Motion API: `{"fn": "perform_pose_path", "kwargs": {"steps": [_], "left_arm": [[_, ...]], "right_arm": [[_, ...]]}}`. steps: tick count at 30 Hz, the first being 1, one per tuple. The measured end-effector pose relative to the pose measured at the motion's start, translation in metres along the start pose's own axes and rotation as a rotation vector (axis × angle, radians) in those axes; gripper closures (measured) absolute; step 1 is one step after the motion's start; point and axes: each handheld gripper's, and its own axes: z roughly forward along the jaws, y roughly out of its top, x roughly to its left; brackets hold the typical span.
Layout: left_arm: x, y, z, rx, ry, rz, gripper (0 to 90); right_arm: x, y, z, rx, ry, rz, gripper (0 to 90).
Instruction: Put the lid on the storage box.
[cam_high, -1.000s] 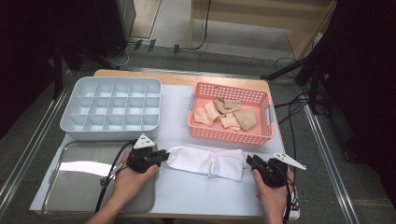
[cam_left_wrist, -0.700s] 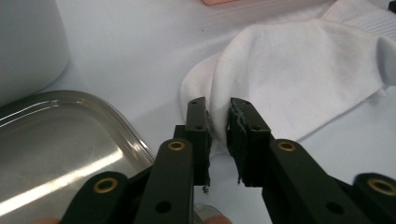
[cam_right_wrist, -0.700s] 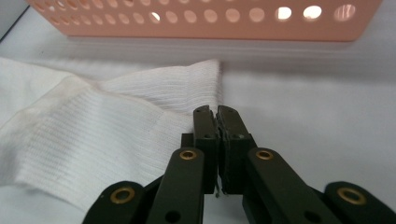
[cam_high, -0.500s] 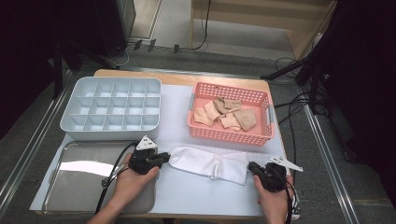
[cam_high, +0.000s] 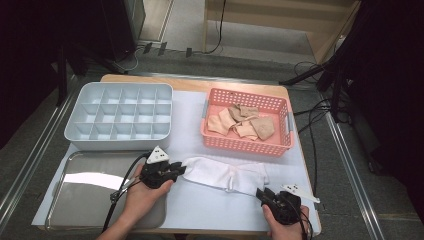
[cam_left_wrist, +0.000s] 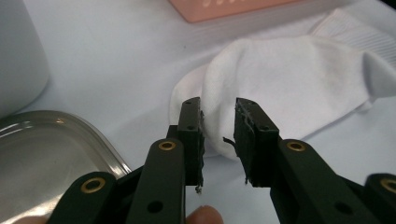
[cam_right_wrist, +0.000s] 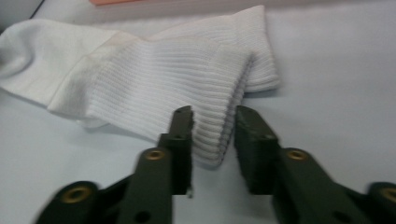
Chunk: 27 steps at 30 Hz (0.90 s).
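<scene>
Left tongs (cam_left_wrist: 218, 126) sit at the toe end of the white sock (cam_high: 225, 173), jaws a little apart with the toe edge between them, pads not clearly pressing; same spot as a second ago. Right tongs (cam_right_wrist: 214, 128), jaws narrower than a second ago but apart now, have slid back toward the person and off the cuff, whose ribbed edge lies just in front of the gap. Sock lies flat on the table (cam_high: 200, 205) between tray (cam_high: 75, 210) and pink basket (cam_high: 245, 145), unmoved.
</scene>
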Motion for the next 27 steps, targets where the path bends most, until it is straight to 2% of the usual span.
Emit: {"fn": "perform_pose_path", "kwargs": {"steps": [2,3,4,6,8,12,14,16,18,19,21,25,27], "left_arm": [[-0.002,-0.001,0.004,0.023,0.006,0.005,78.7],[-0.003,0.0,0.004,0.032,-0.004,0.013,86.0],[-0.004,0.0,0.003,0.037,-0.011,0.029,88.5],[-0.005,0.001,0.001,0.039,-0.012,0.046,89.3],[-0.003,0.001,-0.002,0.033,-0.031,0.038,89.5],[-0.001,0.003,-0.006,0.013,-0.028,0.022,89.5],[-0.001,0.003,-0.007,0.022,-0.034,0.027,89.6],[-0.001,0.003,-0.006,0.027,-0.036,0.029,89.7],[-0.001,0.002,-0.004,0.039,-0.04,0.037,89.7],[0.0,0.001,-0.002,0.045,-0.027,0.04,89.6],[0.002,0.001,-0.001,0.032,-0.008,0.029,89.0],[0.005,0.002,0.0,0.018,0.008,0.018,86.4],[0.005,0.002,0.0,0.014,0.01,0.019,83.6]], "right_arm": [[-0.001,0.001,0.0,0.006,0.0,0.006,84.5],[-0.002,0.002,-0.001,0.002,0.001,0.005,86.3],[-0.002,0.003,-0.003,-0.005,0.002,-0.004,87.2],[-0.001,0.006,-0.008,-0.027,-0.005,-0.036,88.1],[0.002,0.012,-0.013,-0.056,-0.022,-0.074,88.3],[0.0,0.027,-0.02,-0.112,-0.042,-0.096,88.5],[-0.003,0.033,-0.02,-0.119,-0.064,-0.111,88.2],[-0.01,0.038,-0.015,-0.088,-0.059,-0.116,88.0],[-0.013,0.04,-0.012,-0.074,-0.054,-0.107,88.0],[-0.021,0.041,-0.002,-0.043,-0.042,-0.087,87.5],[-0.024,0.042,0.008,-0.031,-0.046,-0.082,85.5],[-0.026,0.041,0.015,-0.062,-0.045,-0.062,74.1],[-0.029,0.04,0.01,-0.08,-0.057,-0.043,74.4]]}}
